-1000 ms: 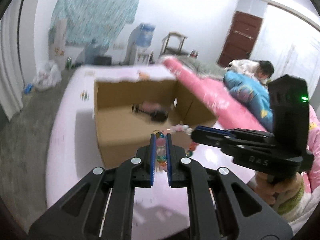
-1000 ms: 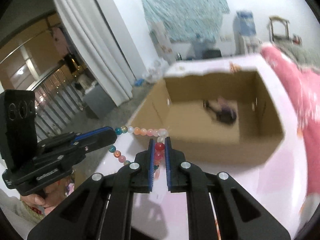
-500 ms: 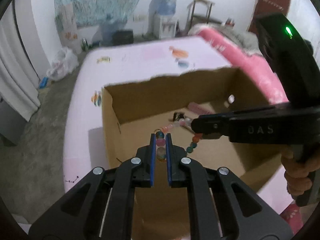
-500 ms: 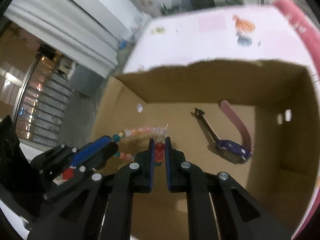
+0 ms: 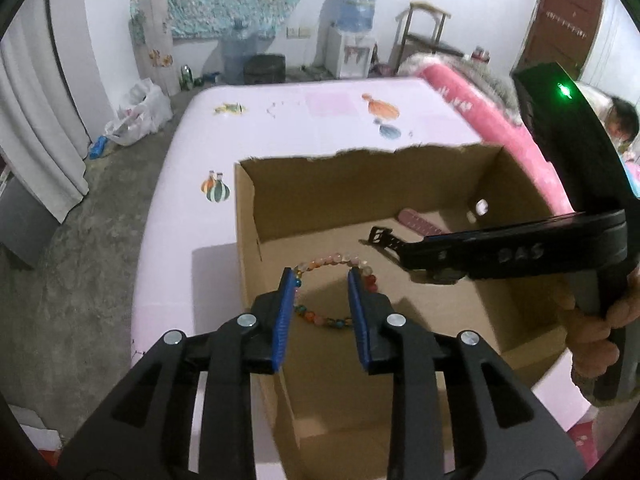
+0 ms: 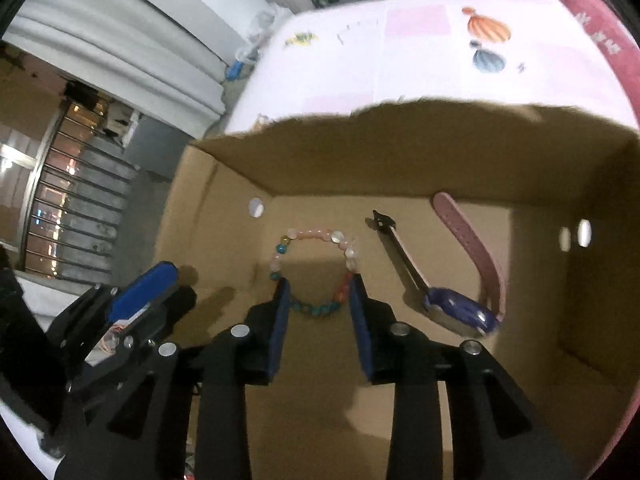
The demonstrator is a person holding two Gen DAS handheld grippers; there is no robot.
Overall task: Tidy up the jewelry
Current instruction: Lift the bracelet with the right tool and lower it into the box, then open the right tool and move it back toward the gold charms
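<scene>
A bracelet (image 5: 332, 259) of pink, red and teal beads lies as a ring on the floor of the cardboard box (image 5: 360, 184). My left gripper (image 5: 321, 284) hovers over it, its jaws opening; the beads show between the blue pads, untouched by them. In the right wrist view the same bracelet (image 6: 312, 236) lies between the tips of my right gripper (image 6: 319, 284), whose jaws are also opening and clear of it. The right gripper (image 5: 440, 258) reaches in from the right, the left gripper (image 6: 160, 292) from the left.
A watch (image 6: 460, 314) with a pink strap (image 5: 420, 220) lies in the box (image 6: 400, 152), right of the bracelet. The box sits on a pink printed sheet (image 5: 320, 104). A hand (image 5: 592, 320) holds the right gripper. A pink blanket (image 5: 472, 96) borders the right side.
Both grippers carried the stretched bracelet over the box's near wall, then their jaws parted. The bracelet dropped free and now rests as a ring on the box floor.
</scene>
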